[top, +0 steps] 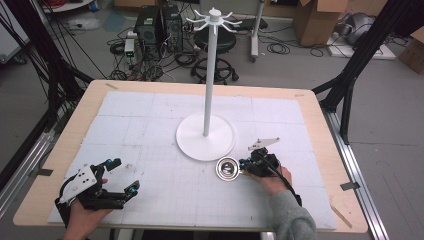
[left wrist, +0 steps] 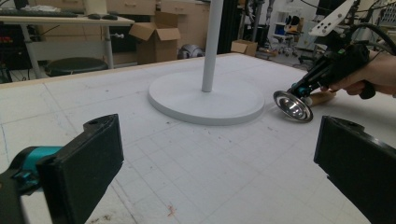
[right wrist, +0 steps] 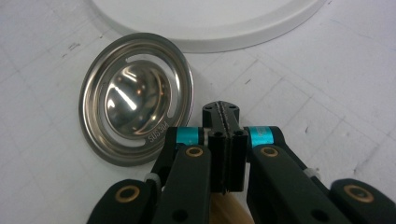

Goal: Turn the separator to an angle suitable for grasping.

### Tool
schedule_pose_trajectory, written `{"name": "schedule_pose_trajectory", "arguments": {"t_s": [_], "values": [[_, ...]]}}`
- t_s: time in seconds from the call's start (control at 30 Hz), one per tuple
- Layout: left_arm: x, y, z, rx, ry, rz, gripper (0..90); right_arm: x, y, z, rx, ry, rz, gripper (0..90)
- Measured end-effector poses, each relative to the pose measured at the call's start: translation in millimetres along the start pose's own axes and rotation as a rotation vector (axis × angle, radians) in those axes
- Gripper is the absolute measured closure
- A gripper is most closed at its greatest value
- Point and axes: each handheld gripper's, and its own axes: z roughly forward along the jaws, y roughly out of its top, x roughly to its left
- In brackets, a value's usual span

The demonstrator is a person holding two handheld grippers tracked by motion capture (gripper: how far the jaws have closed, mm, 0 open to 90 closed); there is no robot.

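A shiny steel scoop (top: 227, 168) with a slotted rim and a wooden handle lies just in front of the white stand's round base (top: 192, 142). My right gripper (top: 244, 165) is shut at the scoop's neck, right behind the bowl. In the right gripper view the pads (right wrist: 219, 140) are pressed together beside the bowl (right wrist: 135, 98), with the wooden handle (right wrist: 219, 212) under them. The left gripper view has the bowl (left wrist: 293, 105) tilted on its edge. My left gripper (top: 123, 175) rests at the table's front left, jaws wide open and empty (left wrist: 215, 158).
The stand's tall pole (top: 208, 75) rises from the table's middle to a ring of hooks (top: 214, 20). A white gridded mat (top: 165, 195) covers the wooden table. Beyond the far edge are a stool, computer cases, cables and cardboard boxes.
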Motion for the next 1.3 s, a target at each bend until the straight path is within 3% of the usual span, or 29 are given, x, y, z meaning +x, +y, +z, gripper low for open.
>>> {"name": "schedule_pose_trajectory", "arguments": {"t_s": [0.33, 0.5, 0.57, 0.7, 0.97, 1.2, 1.3], "values": [[-0.6, -0.1, 1.5, 0.002, -0.003, 0.002, 1.8, 4.5, -10.1, -5.6, -0.028, 0.028, -0.001, 90.0], [-0.9, 0.1, 2.5, 0.005, -0.007, 0.003, 1.8, 7.1, -11.9, -7.3, -0.042, -0.002, -0.034, 90.0], [-0.8, 0.1, 3.1, 0.003, -0.007, 0.002, 1.8, 5.6, -14.4, -9.7, -0.069, -0.011, -0.016, 90.0], [-0.5, -0.1, 4.6, 0.004, -0.009, 0.002, 1.8, 1.3, -20.1, -22.4, -0.118, -0.005, 0.023, 90.0], [-2.3, 1.3, 7.4, 0.004, -0.018, 0.008, 1.8, 1.8, -46.8, -57.2, -0.186, 0.007, 0.053, 90.0], [-3.0, 2.0, 10.7, 0.008, -0.023, 0.009, 1.8, 4.7, -76.1, -79.6, -0.176, 0.036, 0.054, 90.0], [-4.8, 2.0, 14.1, 0.012, -0.029, 0.013, 1.8, 4.7, -86.5, -81.1, -0.135, 0.025, 0.052, 90.0]]}}
